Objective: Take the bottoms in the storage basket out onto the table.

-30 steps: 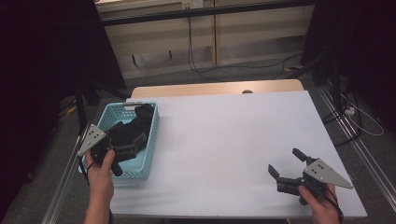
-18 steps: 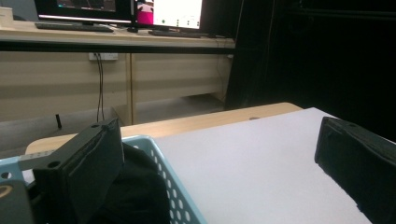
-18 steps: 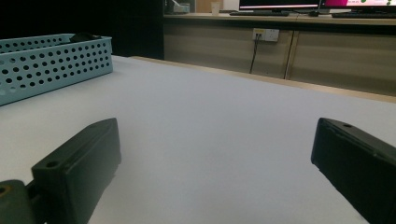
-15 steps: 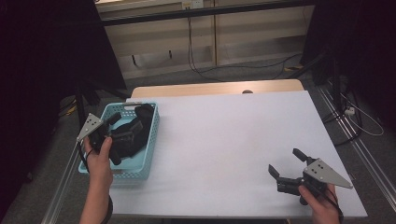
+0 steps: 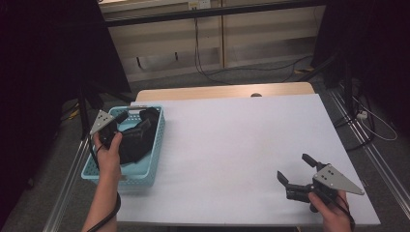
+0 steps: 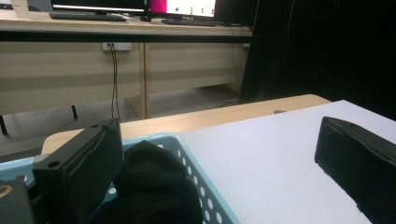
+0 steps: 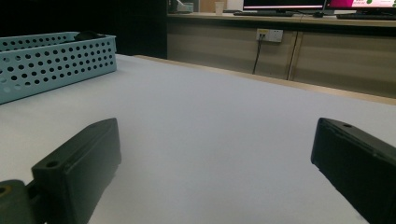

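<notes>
Since a second ago the left gripper (image 5: 116, 126) has lifted up and back from low in the basket (image 5: 147, 175) toward its far left corner, while the right gripper (image 5: 296, 173) has stayed where it was near the table's front right.

Inside the basket lies a black cloth (image 5: 138, 140), a soft crumpled heap that takes up most of the far half; its folds are too dark to read in the high view. In the left gripper view the cloth (image 6: 154, 186) bulges up just beside the left-hand jaw, rounded and matte, and whether the jaw touches it I cannot tell. The left gripper's jaws stand wide apart with nothing between them, one over the basket and the other out over the white table top.

The basket is pale blue plastic with rows of round holes in its walls, and sits at the left edge of the table (image 5: 232, 135). Its near wall and rim (image 6: 196, 158) stand between the cloth and the open table.

The right gripper rests low over the table, well apart from the basket, its jaws spread and holding nothing. In its own view the basket (image 7: 56, 60) shows far off at the left.

Beyond the table are a wooden bench (image 5: 217, 92), wall panels and trailing cables (image 5: 203, 53) on the floor.
</notes>
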`<action>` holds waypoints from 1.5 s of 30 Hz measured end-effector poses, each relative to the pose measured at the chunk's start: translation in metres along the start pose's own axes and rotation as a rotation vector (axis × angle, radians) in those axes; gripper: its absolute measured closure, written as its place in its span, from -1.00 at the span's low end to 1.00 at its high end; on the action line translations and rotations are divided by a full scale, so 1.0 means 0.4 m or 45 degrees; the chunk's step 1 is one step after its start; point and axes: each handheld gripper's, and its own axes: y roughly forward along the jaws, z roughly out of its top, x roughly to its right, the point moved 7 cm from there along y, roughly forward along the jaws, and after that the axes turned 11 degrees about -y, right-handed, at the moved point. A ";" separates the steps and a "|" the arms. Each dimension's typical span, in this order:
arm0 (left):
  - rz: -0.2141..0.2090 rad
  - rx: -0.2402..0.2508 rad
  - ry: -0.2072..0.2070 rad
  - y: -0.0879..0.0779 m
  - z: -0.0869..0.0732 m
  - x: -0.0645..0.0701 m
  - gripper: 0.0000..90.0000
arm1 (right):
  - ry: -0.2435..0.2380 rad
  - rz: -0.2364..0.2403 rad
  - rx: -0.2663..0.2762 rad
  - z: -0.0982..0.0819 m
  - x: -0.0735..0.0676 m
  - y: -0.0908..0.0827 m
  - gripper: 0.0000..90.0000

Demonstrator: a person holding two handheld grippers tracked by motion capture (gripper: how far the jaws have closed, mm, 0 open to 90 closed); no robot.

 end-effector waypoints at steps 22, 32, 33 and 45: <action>0.095 -0.144 0.054 0.069 -0.037 -0.100 -0.97 | -0.009 0.017 -0.005 -0.001 -0.004 -0.001 -0.98; 0.170 -0.275 0.042 0.106 -0.069 -0.140 -0.97 | -0.009 0.023 0.000 0.001 -0.007 -0.003 -0.98; 0.167 -0.286 0.046 0.109 -0.071 -0.144 -0.97 | -0.007 0.023 -0.001 0.000 -0.007 -0.003 -0.98; 0.222 -0.419 0.022 0.132 -0.119 -0.187 -0.92 | -0.009 0.034 0.004 0.003 -0.013 -0.002 -0.98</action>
